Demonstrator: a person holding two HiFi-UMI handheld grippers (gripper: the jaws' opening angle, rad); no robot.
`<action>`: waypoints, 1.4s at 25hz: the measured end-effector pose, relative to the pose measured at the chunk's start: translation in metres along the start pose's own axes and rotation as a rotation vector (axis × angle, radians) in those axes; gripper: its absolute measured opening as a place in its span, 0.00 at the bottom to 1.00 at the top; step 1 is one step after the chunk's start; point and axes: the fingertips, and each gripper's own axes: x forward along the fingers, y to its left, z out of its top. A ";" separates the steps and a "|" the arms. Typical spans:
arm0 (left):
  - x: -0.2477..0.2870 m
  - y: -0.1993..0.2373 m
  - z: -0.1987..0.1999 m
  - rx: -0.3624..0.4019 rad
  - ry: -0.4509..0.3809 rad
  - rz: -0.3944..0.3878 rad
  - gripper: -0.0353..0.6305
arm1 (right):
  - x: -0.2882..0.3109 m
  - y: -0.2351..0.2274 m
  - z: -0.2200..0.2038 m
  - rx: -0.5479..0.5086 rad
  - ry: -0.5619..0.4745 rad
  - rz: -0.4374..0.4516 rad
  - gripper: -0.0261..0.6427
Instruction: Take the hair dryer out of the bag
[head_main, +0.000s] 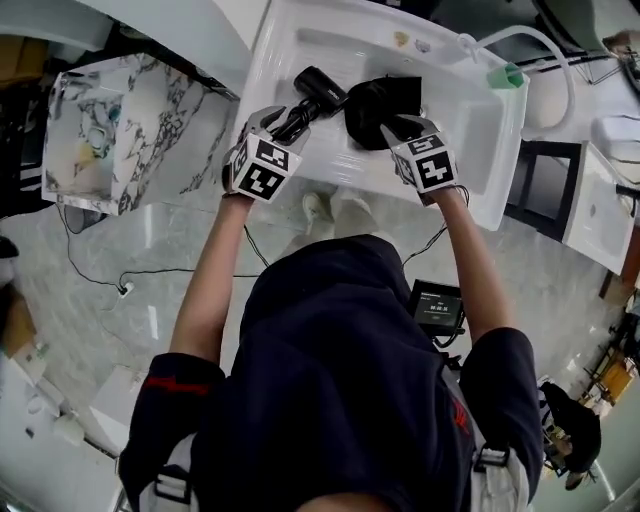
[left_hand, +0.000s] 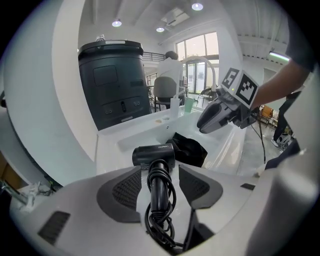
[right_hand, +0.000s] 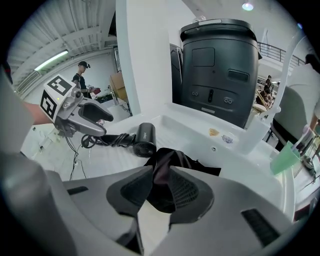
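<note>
A black hair dryer (head_main: 318, 88) with its cord wound round the handle hangs over the white basin (head_main: 470, 150). My left gripper (head_main: 285, 125) is shut on that handle, and the barrel (left_hand: 154, 155) sticks out beyond the jaws. The dryer (right_hand: 145, 139) is clear of the black cloth bag (head_main: 378, 105), which lies crumpled in the basin just to its right. My right gripper (head_main: 397, 130) is shut on a fold of the bag (right_hand: 165, 162), with cloth pinched between its pads. The left gripper view shows the bag (left_hand: 189, 149) behind the dryer and the right gripper (left_hand: 212, 120) above it.
A green cup (head_main: 505, 76) stands on the basin's far right corner beside a curved white hose (head_main: 530, 40). A tall dark bin (right_hand: 220, 70) stands behind the basin. A marble-patterned counter (head_main: 130, 130) is at the left. A black cable (head_main: 150, 272) runs across the floor.
</note>
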 end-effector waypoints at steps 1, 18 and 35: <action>-0.004 0.000 0.001 0.004 -0.006 0.004 0.42 | -0.001 0.002 0.000 0.001 -0.003 -0.004 0.21; -0.087 -0.021 0.069 -0.106 -0.311 0.023 0.08 | -0.079 0.031 0.061 -0.080 -0.241 0.004 0.09; -0.142 -0.125 0.118 -0.086 -0.416 0.084 0.08 | -0.200 0.067 0.075 -0.129 -0.519 0.051 0.09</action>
